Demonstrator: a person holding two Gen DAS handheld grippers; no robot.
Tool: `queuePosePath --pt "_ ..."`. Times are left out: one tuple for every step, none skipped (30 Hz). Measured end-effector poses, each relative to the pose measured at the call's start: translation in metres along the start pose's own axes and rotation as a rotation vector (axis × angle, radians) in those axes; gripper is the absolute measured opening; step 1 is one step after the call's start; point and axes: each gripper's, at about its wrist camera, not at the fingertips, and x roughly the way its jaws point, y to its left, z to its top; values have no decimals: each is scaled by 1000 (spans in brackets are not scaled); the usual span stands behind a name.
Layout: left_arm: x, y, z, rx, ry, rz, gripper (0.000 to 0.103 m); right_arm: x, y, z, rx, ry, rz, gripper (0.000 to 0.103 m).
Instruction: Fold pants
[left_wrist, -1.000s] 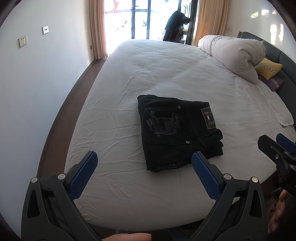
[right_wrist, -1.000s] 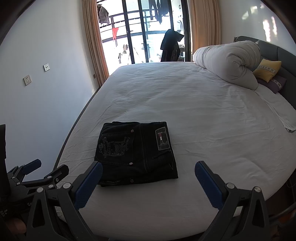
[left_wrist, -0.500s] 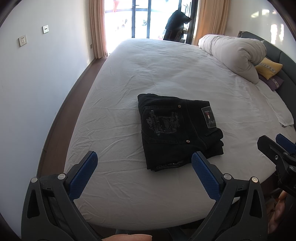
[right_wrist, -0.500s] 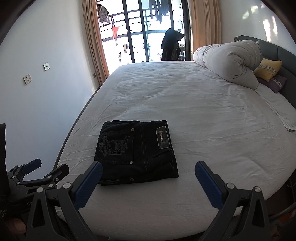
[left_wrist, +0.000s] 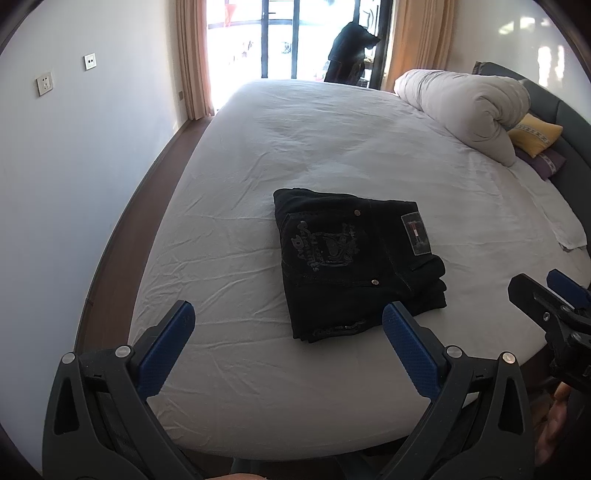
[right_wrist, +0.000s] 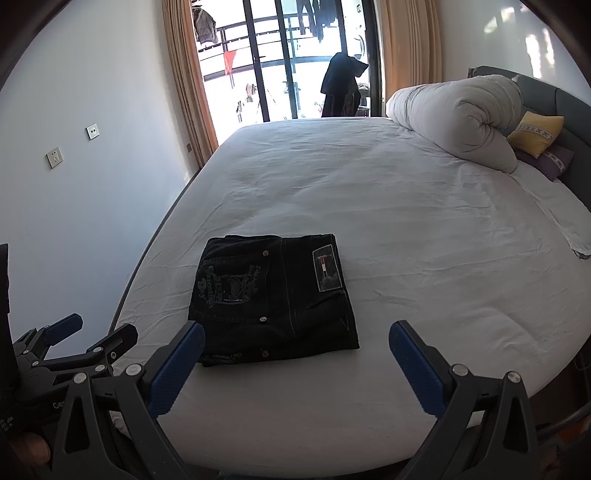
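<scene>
The black pants (left_wrist: 354, 258) lie folded into a compact rectangle on the white bed sheet (left_wrist: 332, 147), back pocket print and a label patch facing up. They also show in the right wrist view (right_wrist: 273, 299). My left gripper (left_wrist: 288, 325) is open and empty, held back from the near edge of the pants. My right gripper (right_wrist: 295, 343) is open and empty, also just short of the pants' near edge. The right gripper shows at the right edge of the left wrist view (left_wrist: 546, 295), and the left gripper at the lower left of the right wrist view (right_wrist: 85, 336).
A rolled white duvet (right_wrist: 458, 118) lies at the far right of the bed, with a yellow pillow (right_wrist: 535, 127) and a purple one by the dark headboard. A white wall (left_wrist: 55, 166) runs along the left. Glass balcony doors and curtains stand behind the bed.
Almost nothing has changed. Both grippers stay open and nearly still, and the pants lie as before.
</scene>
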Motion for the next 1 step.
queuePosePath --pt "0 0 1 1 1 -3 103 0 -1 0 2 1 0 103"
